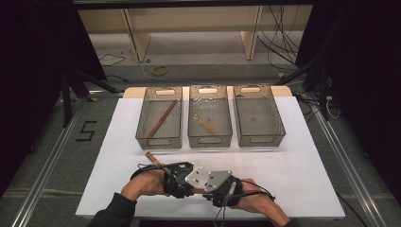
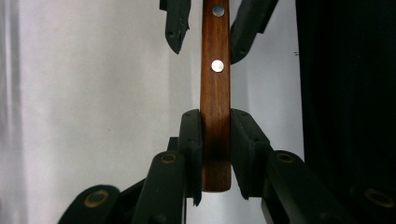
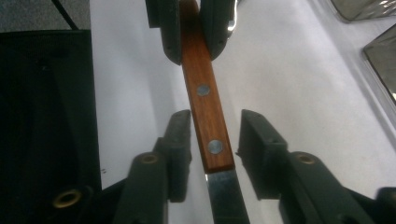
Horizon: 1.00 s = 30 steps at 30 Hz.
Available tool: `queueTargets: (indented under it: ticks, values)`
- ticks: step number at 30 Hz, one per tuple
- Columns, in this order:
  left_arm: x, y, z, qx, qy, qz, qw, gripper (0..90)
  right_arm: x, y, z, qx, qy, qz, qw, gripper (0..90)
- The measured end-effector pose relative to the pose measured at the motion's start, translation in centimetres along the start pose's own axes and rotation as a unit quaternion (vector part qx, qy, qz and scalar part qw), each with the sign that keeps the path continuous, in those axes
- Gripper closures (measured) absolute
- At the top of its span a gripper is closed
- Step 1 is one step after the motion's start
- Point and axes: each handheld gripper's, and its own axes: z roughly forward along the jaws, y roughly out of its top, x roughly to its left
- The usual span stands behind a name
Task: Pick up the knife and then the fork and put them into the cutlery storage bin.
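Lab, dark curtains point(image 1: 28, 71), loose floor cables point(image 1: 279, 38)

Dim, soft high view; white table sheet point(image 1: 302, 161) brightest, black surroundings. Gripper views blur up close (glare on rivets point(image 2: 217, 66)).

three mesh baskets point(image 1: 210, 138), two grippers point(image 1: 198, 182), one wooden-handled knife point(image 2: 215, 116).

Three wire-mesh baskets stand in a row at twelve o'clock on the white table point(image 1: 293, 156). The left basket point(image 1: 159, 138) holds a pair of wooden chopsticks point(image 1: 162, 118) lying diagonally; the middle basket point(image 1: 210, 137) holds a small wooden utensil point(image 1: 205, 124); the right basket point(image 1: 258, 137) sits at two o'clock. A yellow tape roll point(image 1: 159, 70) lies on the floor beyond.
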Motion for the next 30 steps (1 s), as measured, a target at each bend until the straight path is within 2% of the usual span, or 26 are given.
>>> queueTargets:
  ticks: [4, 5, 8, 12, 16, 20, 23, 27, 30]
  values:
    - [0.0, 0.0, 0.0, 0.001, -0.001, -0.001, 1.0000, 74.7, 0.1, 0.0, 0.1, -0.002, -0.005, -0.007, 1.0000, 72.2]
    - [0.0, 0.0, -0.1, 0.002, -0.002, 0.002, 1.0000, 74.7, 0.1, 0.0, 0.1, -0.002, -0.004, -0.019, 0.9998, 72.9]
    - [0.0, 0.1, 0.1, 0.004, -0.005, 0.000, 1.0000, 74.5, 0.1, -0.1, 0.1, -0.001, 0.001, -0.028, 0.9996, 74.2]
    - [0.1, 0.1, 0.2, 0.003, 0.004, -0.007, 1.0000, 72.0, 0.1, -0.2, 0.1, -0.002, 0.008, -0.040, 0.9992, 77.4]
    - [0.3, -0.1, -0.2, -0.012, 0.010, -0.025, 0.9996, 68.8, -0.1, -0.2, 0.0, -0.008, 0.012, -0.029, 0.9995, 77.8]
    - [0.8, -0.8, -1.0, -0.028, 0.020, -0.051, 0.9981, 54.5, -0.3, -0.3, -0.4, -0.011, 0.011, -0.009, 0.9998, 77.9]
    - [1.2, -1.7, -1.7, -0.050, 0.032, -0.082, 0.9949, 46.8, -0.8, -0.6, -0.7, -0.016, 0.001, -0.001, 0.9999, 77.9]
    - [1.7, -3.0, -2.4, -0.084, 0.056, -0.131, 0.9862, 38.0, -1.6, -1.1, -1.2, -0.017, -0.013, 0.010, 0.9997, 77.9]
    - [2.1, -3.7, -2.4, -0.091, 0.079, -0.157, 0.9803, 33.6, -2.1, -1.4, -1.3, -0.013, -0.027, 0.027, 0.9992, 77.9]
